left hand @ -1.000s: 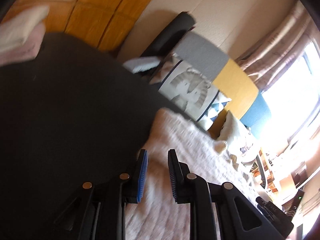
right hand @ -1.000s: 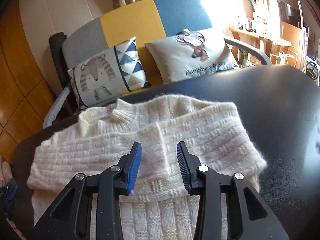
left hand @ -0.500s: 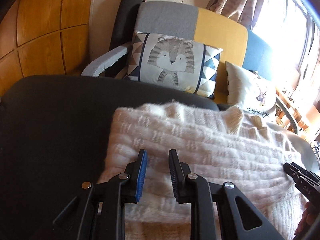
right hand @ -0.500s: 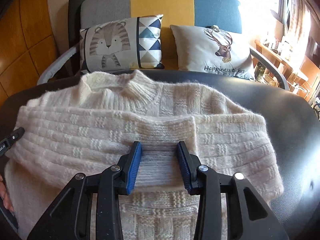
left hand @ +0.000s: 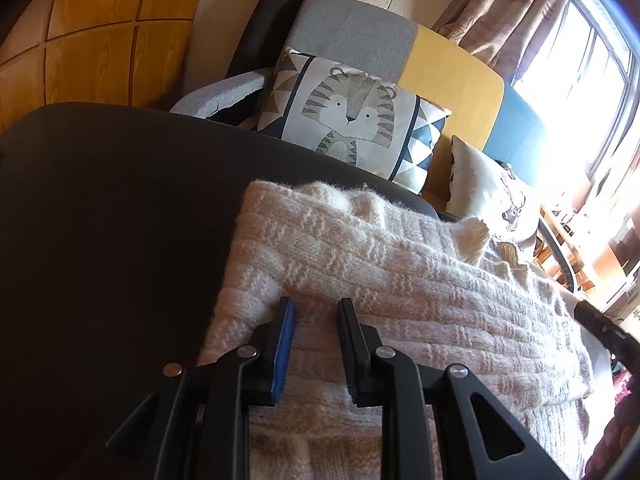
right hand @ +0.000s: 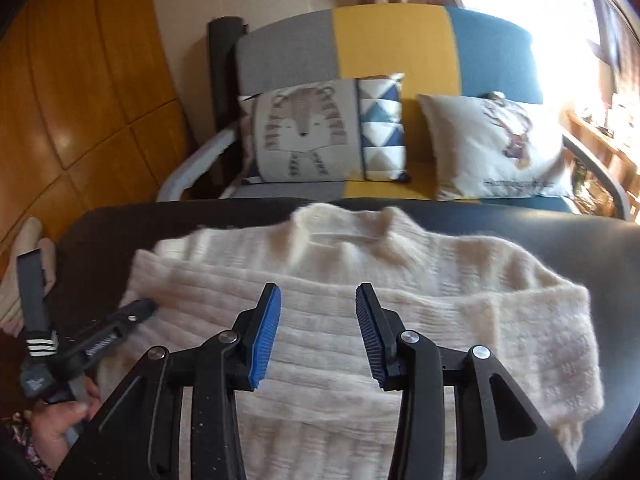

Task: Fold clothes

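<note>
Sweater (right hand: pixel 360 312), cream knit, lies flat on the dark table (left hand: pixel 100 220), long axis running left to right, sleeves folded across the body. My left gripper (left hand: pixel 314 344) sits at its left edge, jaws apart and empty. My right gripper (right hand: pixel 318 332) hovers over the folded sleeves near the middle, also released, nothing between the pads. I judge each side edge belongs to the nearer hand.
</note>
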Demonstrator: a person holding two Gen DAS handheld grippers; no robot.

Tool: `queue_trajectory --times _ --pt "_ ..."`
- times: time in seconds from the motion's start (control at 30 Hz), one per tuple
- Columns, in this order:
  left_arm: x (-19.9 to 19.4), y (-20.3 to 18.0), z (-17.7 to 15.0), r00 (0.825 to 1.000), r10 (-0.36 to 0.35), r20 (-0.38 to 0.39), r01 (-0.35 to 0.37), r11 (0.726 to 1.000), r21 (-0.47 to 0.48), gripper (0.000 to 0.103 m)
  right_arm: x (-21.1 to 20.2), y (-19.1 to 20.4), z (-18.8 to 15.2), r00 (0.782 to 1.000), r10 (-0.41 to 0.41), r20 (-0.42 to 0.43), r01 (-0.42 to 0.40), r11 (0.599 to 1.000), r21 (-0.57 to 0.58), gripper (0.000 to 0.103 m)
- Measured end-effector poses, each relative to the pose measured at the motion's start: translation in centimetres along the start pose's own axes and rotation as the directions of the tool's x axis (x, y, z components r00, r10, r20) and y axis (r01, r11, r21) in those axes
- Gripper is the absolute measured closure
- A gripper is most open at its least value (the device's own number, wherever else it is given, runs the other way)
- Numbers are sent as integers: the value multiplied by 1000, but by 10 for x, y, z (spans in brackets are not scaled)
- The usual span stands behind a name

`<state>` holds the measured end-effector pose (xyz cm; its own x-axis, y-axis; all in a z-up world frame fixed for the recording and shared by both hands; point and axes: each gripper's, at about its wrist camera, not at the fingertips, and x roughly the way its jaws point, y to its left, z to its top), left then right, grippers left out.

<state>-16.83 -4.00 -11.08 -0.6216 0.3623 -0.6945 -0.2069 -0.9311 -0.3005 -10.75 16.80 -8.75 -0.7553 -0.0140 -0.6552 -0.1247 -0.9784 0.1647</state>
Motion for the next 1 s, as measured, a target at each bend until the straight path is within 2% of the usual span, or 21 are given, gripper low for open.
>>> queue_trajectory --times 0.1,0.23,0.33,0.47,0.63,0.73,0.83,0.9,1.0 --pt "0 -4 0 1000 23 3 -23 1000 20 81 25 34 6 998 32 -46 -36 997 -75 61" --pt "-1 -3 -1 1000 22 5 -22 1000 18 81 60 56 1 992 1 -126 -19 990 -141 61" --pt "-2 -2 -2 1000 18 6 -18 1000 15 81 78 47 -9 984 -5 -177 -13 995 -99 61" --pt "-2 -2 -1 1000 20 6 -20 1000 17 81 80 32 -12 982 44 -186 -49 999 -20 61" --pt "-3 -1 -1 1000 15 6 -16 1000 12 81 74 48 -2 977 -19 -212 1 997 -83 60" --pt "-4 0 -1 1000 19 8 -19 1000 5 81 62 67 9 990 5 -140 -24 991 -130 60" --pt "-11 1 -1 999 35 11 -35 999 -7 81 67 94 18 990 47 -136 -75 975 -207 60" --pt "-18 5 0 1000 17 4 -17 1000 -24 81 77 112 19 985 64 -162 -105 960 -259 75" --pt "-28 14 0 1000 11 17 -10 998 -54 81 88 132 19 976 104 -189 -158 942 -297 76"
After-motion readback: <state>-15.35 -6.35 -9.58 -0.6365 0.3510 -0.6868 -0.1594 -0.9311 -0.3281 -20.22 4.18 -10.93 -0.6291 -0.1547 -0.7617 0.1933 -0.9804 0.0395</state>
